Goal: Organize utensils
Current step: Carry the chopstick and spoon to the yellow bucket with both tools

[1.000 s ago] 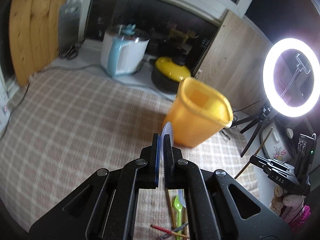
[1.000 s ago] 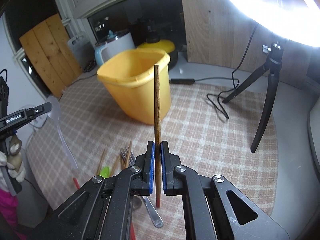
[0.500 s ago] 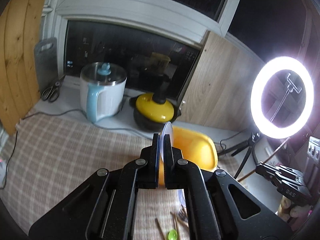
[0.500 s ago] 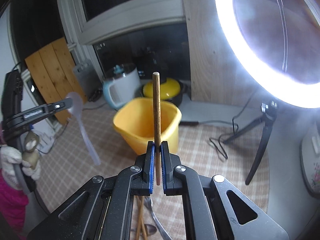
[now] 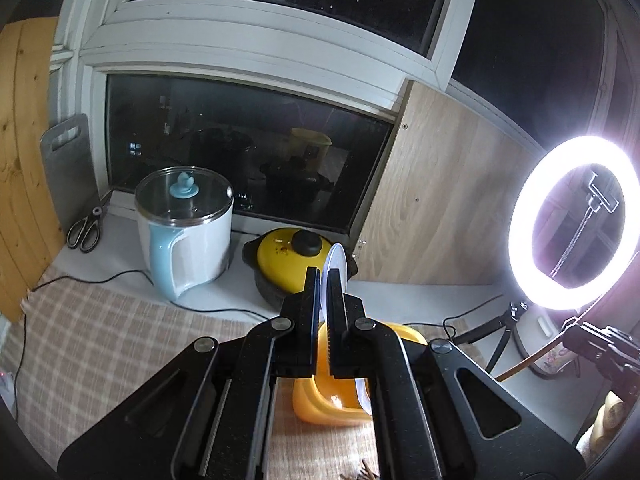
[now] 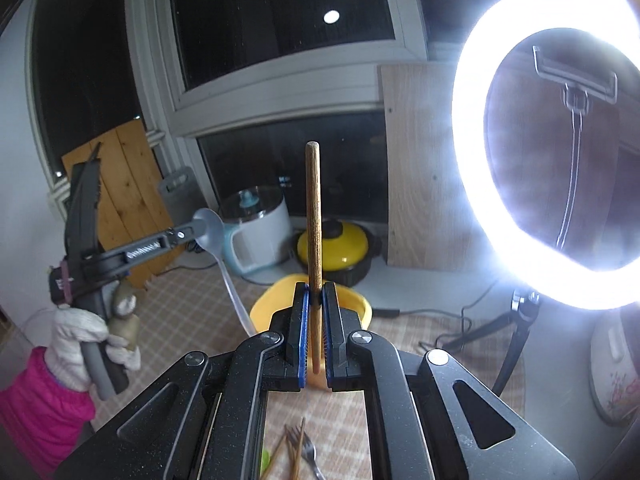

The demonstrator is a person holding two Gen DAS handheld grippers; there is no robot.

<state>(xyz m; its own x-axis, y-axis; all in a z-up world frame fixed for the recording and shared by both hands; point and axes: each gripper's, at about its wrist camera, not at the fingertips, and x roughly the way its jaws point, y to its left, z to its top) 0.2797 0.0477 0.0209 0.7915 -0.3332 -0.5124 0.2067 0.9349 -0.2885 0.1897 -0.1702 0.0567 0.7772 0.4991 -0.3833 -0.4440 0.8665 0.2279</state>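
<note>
A: Spoon (image 5: pixel 335 264) first: where is it?

B: It is a clear plastic spoon, pinched between the closed left tongs (image 5: pixel 325 276). In the left wrist view its bowl stands up above the tips, at 12 o'clock from them, and its handle runs down toward 5 o'clock, over the yellow bin (image 5: pixel 320 400).

A: And the other hand?

B: The right tongs (image 6: pixel 315 300) are closed on a wooden chopstick (image 6: pixel 313 216). It stands nearly upright, and its round end points to 12 o'clock.

A: Where is the bin from that side?

B: Directly behind the right tongs, on the checked cloth (image 6: pixel 192 312) of the bench. I see only part of its rim (image 6: pixel 272 300).

A: Are there more utensils?

B: Yes. Low in the right wrist view, at 6 o'clock, a fork (image 6: pixel 306 446) and some chopsticks (image 6: pixel 290 454) lie on the cloth, with something green (image 6: pixel 265 458) just beside them. What it is, I cannot tell.

A: Can the left tongs be seen from the right side?

B: Yes, at 9 o'clock, held by a hand in a white glove (image 6: pixel 80 332) with a pink sleeve (image 6: pixel 40 404). The spoon hangs from their tips toward the bin.

A: What stands behind?

B: A white kettle (image 5: pixel 188 236) with a blue handle, and at 3 o'clock from it a yellow pot (image 5: pixel 288 252). A ring light (image 5: pixel 576 220) shines at 3 o'clock in the left wrist view.
</note>
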